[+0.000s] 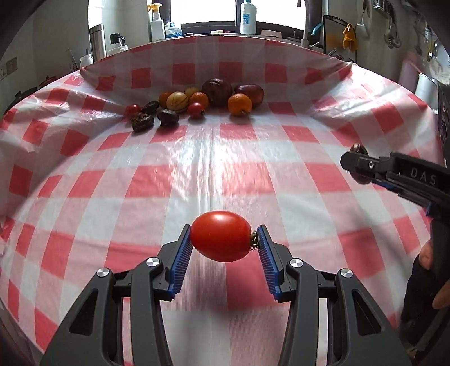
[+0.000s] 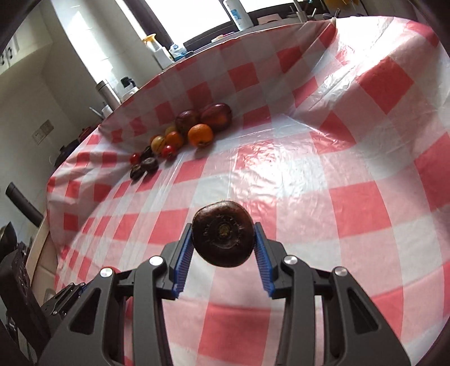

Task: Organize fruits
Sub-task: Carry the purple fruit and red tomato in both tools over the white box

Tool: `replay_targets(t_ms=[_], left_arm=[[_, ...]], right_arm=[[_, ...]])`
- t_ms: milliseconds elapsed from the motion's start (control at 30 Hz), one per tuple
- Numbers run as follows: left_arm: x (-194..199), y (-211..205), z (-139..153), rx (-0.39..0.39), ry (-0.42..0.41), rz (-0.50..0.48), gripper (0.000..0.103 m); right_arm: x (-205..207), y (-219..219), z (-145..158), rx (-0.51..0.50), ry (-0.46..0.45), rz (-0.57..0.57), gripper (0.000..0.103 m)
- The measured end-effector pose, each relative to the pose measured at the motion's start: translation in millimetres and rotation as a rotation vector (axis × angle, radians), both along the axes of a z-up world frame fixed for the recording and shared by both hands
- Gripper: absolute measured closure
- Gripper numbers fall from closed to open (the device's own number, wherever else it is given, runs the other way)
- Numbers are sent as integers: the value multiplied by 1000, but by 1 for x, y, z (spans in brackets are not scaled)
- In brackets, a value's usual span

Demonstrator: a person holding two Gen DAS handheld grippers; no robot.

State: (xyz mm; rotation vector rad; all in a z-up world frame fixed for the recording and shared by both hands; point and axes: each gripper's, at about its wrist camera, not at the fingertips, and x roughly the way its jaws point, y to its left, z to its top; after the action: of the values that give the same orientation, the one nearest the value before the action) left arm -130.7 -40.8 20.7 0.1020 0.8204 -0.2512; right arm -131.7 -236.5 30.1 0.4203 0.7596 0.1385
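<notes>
My left gripper (image 1: 222, 238) is shut on a red tomato (image 1: 220, 235) and holds it above the checked cloth. My right gripper (image 2: 223, 239) is shut on a dark brown water chestnut (image 2: 223, 236), also held off the table. The right gripper also shows at the right edge of the left wrist view (image 1: 362, 166). A cluster of fruit lies at the far side: two oranges (image 1: 239, 104), dark red plums (image 1: 217, 87), small tomatoes (image 1: 196, 109), dark chestnuts (image 1: 167, 116) and a pale striped fruit (image 1: 177, 102). The same cluster shows in the right wrist view (image 2: 185, 132).
The red-and-white checked cloth (image 1: 197, 174) covers the table and rides up at its far edge. Behind it stand a spray bottle (image 1: 156, 21), a white bottle (image 1: 249, 17) and a steel flask (image 1: 97, 42). Utensils hang at the far right.
</notes>
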Motion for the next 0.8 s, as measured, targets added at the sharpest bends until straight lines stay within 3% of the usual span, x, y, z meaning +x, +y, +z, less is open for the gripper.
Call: replay_targets(t_ms=[200, 467, 667, 800], left_arm=[[-42, 14, -6, 10, 2, -6, 58], [-85, 32, 16, -2, -81, -10, 58], [-105, 58, 19, -46, -127, -3, 58], [-110, 97, 17, -107, -128, 63, 58]], right_arm=[[-25, 4, 8, -20, -10, 5, 61], [-47, 19, 15, -78, -8, 26, 61], [-59, 45, 23, -154, -22, 64, 61], [-66, 77, 31, -231, -38, 118, 61]])
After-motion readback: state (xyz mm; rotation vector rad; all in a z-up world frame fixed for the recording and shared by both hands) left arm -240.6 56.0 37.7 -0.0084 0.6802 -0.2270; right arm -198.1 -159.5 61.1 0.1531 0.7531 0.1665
